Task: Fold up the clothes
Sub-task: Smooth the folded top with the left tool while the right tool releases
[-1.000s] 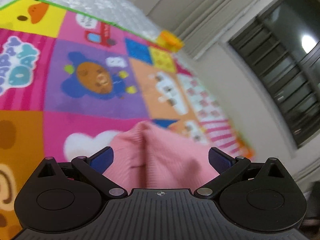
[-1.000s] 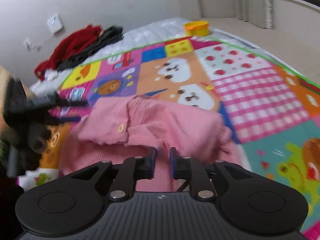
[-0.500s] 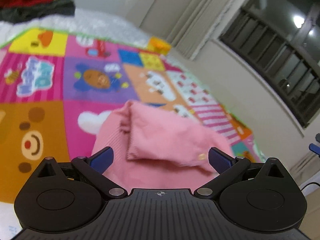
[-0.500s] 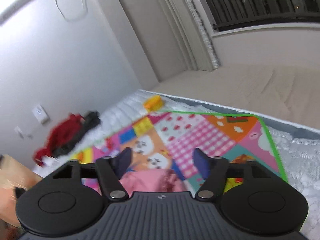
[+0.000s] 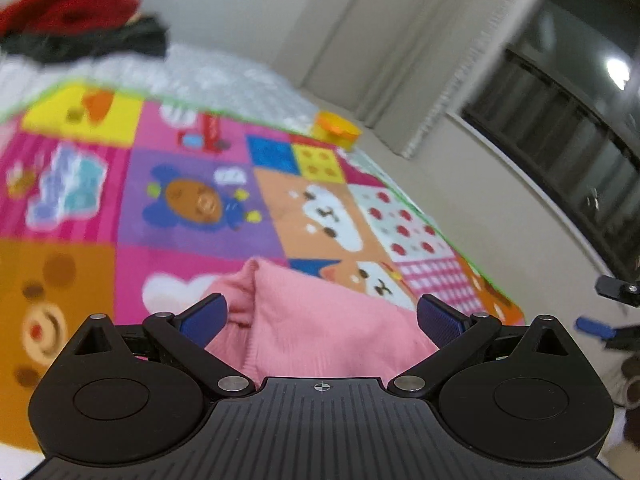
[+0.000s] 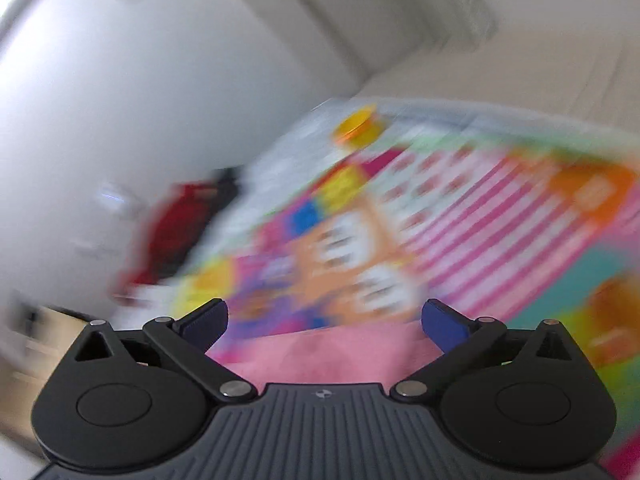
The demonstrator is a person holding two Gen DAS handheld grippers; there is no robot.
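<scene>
**A:** What does the left wrist view show?

**B:** The left tool (image 5: 320, 318) sits at the bottom of the view, its two blue-padded fingers (image 5: 202, 318) spread wide apart and holding nothing. Between and just beyond them lies a pink knitted garment (image 5: 320, 324), bunched, with a raised fold running up its left side. It rests on a colourful play mat (image 5: 192, 200) printed with cartoon squares: a bear, clouds, strawberries, pink checks.

**A:** What is around the mat?

**B:** The mat lies on a white quilted mattress (image 5: 224, 76). At the far left corner is a heap of red and black clothes (image 5: 76, 28), blurred. Near the mat's far edge stands a small yellow tub with an orange lid (image 5: 336, 130). Behind it are a pale wall, a long curtain (image 5: 460, 60) and a dark window with bars (image 5: 580, 128). At the right edge, a blue pad and black parts of the right tool (image 5: 600, 326) just show.

**A:** And the right wrist view?

**B:** It is heavily blurred. The right tool's own fingers (image 6: 444, 326) are spread wide too, with nothing between them. The pink garment (image 6: 320, 354) shows as a flat pink band low between the fingers, close to the tool's body; whether they touch it I cannot tell. Beyond is the smeared mat (image 6: 460, 240), the yellow tub (image 6: 358, 126), the red and black clothes (image 6: 184, 224) by a white wall, and something pale brown at the lower left edge that I cannot identify.
</scene>
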